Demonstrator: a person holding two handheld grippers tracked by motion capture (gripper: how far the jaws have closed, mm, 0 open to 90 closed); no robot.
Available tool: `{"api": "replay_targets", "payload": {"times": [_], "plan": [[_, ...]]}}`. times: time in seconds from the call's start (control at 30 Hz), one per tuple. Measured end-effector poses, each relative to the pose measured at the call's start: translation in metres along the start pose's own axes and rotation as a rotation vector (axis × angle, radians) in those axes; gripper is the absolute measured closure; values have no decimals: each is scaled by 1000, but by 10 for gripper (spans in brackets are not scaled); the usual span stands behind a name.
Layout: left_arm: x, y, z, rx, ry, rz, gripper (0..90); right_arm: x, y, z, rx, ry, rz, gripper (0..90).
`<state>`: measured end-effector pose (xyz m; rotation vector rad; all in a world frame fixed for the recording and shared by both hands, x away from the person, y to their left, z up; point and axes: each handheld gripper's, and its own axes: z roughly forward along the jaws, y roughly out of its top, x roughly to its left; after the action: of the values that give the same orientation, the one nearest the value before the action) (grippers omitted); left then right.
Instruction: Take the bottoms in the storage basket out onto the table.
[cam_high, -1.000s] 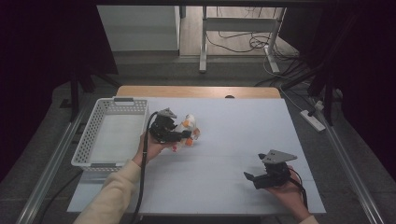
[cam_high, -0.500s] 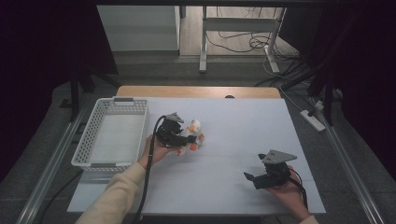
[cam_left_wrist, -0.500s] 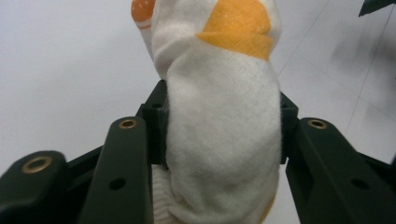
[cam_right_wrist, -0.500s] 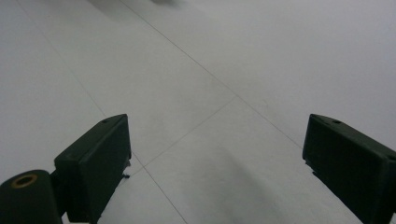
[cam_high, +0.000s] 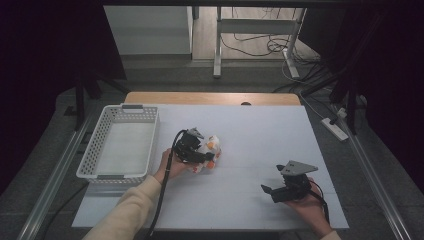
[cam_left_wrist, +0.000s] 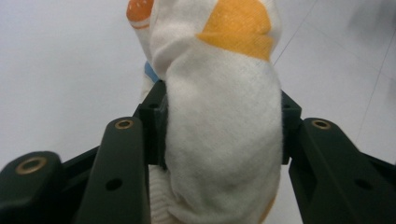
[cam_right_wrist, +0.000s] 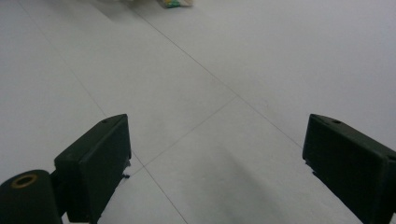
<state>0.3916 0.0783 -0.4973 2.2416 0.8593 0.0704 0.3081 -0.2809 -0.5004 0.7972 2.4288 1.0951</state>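
L claw (cam_high: 205, 156) had pads clamped on white-orange sock bundle (cam_left_wrist: 219, 126), jaws just eased a bit wider w/ bundle still between them, near mid of surface (cam_high: 260, 125), right of white basket (cam_high: 120, 145) at left edge. R claw (cam_high: 270, 190) wide open, nothing held, near front-right corner.

A white sock bundle (cam_high: 210, 150) with orange patches sits just left of the high view's centre, low over the white table (cam_high: 260, 130). In the left gripper view it fills the middle, soft and bulging, pinched between two black jaws, orange toe uppermost.
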Motion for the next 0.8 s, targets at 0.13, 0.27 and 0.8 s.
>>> {"api": "replay_targets", "payload": {"times": [0.13, 0.27, 0.8], "plan": [[-2, -1, 6, 15, -2, 7, 534, 0, 0, 0, 1, 0, 1, 78], [-3, -2, 13, 31, -7, 12, 527, 0, 0, 0, 1, 1, 0, 78], [-3, -6, 22, 46, -12, 22, 502, 0, 0, 0, 2, 1, -4, 78]]}}
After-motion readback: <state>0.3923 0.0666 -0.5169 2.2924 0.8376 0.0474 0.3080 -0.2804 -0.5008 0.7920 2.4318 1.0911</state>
